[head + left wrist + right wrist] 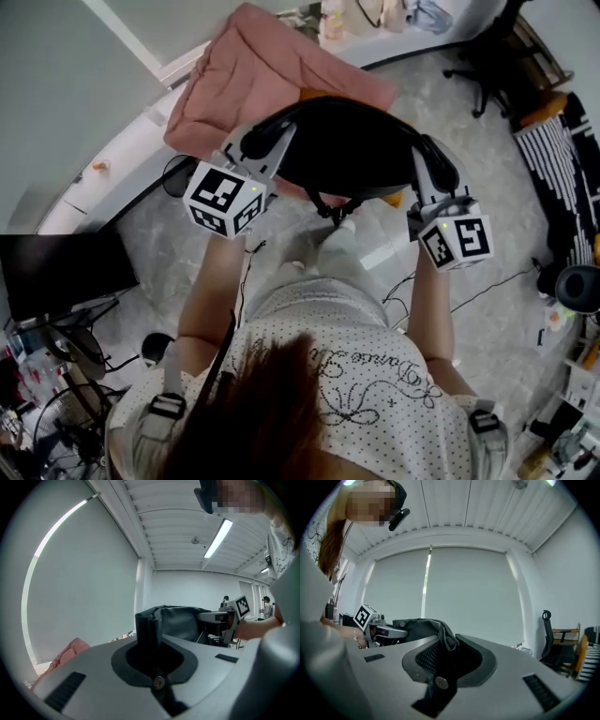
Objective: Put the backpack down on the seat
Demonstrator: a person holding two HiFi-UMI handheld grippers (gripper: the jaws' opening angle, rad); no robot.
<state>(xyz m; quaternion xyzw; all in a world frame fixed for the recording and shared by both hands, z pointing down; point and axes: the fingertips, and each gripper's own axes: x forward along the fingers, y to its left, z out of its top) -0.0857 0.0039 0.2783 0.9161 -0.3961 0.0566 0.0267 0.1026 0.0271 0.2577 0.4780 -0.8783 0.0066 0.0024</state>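
Observation:
A black backpack [349, 147] hangs in the air between both grippers, in front of a pink cushioned seat [246, 86]. My left gripper [260, 141] is shut on the bag's left edge; in the left gripper view a fold of black fabric [149, 629] stands pinched in the left gripper [150, 641]. My right gripper [435, 167] is shut on the bag's right edge, and the right gripper [444, 652] clamps the dark fabric [440, 632]. The backpack's underside is hidden. The pink seat [65, 652] shows low at the left.
A black office chair [487, 52] stands at the back right, beside a striped rug [553, 173]. A dark monitor [64, 270] sits at the left. Cables [487, 286] trail over the grey floor. A white ledge [112, 178] runs behind the seat.

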